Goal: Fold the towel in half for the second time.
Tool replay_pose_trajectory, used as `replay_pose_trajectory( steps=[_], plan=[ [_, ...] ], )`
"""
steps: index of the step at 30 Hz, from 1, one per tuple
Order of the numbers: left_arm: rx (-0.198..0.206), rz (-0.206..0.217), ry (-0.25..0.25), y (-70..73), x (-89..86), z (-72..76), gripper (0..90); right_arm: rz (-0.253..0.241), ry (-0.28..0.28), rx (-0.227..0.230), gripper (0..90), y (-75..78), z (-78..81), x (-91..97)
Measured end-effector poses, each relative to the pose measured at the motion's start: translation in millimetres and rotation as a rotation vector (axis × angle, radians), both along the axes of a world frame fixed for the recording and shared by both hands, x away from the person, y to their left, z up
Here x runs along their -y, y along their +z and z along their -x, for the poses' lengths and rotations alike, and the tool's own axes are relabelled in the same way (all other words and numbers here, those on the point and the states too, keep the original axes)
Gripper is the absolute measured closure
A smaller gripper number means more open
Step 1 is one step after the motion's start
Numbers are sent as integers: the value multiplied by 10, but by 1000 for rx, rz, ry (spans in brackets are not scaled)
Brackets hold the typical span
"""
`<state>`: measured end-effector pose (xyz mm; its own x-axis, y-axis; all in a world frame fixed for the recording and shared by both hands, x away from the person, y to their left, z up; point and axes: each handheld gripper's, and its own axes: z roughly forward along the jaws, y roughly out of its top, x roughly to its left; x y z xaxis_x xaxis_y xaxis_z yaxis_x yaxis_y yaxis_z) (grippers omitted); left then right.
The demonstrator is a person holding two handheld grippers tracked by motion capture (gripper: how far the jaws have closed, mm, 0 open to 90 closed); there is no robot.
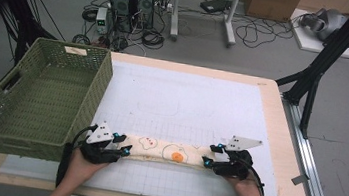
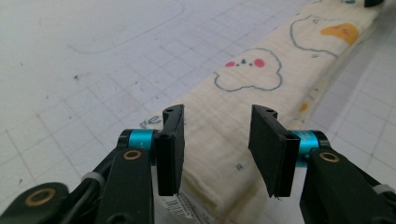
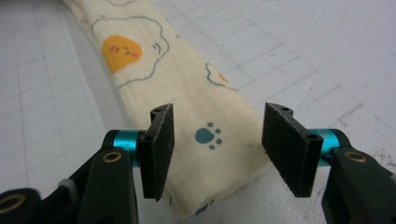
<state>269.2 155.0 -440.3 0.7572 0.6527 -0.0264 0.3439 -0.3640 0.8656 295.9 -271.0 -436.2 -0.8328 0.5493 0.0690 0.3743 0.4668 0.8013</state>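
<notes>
Folded cloth (image 1: 168, 151) lies flat near the table's (image 1: 268, 97) front edge, long axis 9-to-3 o'clock. Left gripper (image 1: 123, 148) straddles its 9 o'clock end, right gripper (image 1: 208, 161) its 3 o'clock end. Both sets of jaws are parted, clamping nothing. Basket (image 1: 36, 96) sits at 10 o'clock, nearer the left hand.

green wicker basket (image 1: 36, 96) — table's left edge; white grid mat (image 1: 187, 104)

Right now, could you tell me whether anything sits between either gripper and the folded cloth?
Nothing visible does. The left gripper and right gripper each stand open over one end of the cloth, with no other object between.
</notes>
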Motion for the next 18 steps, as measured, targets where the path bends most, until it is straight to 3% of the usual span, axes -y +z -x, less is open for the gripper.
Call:
replay_pose_trajectory(
  steps=[5,10,18],
  plan=[
    [34,16,-30,61,0,36,547,-41,-2,11,400,41,-12,8],
    [35,17,-56,75,50,-23,542,-26,-5,-2,397,27,-32,4],
    [56,12,-157,160,259,-140,537,-12,-4,-8,393,26,-20,4]
  ],
)
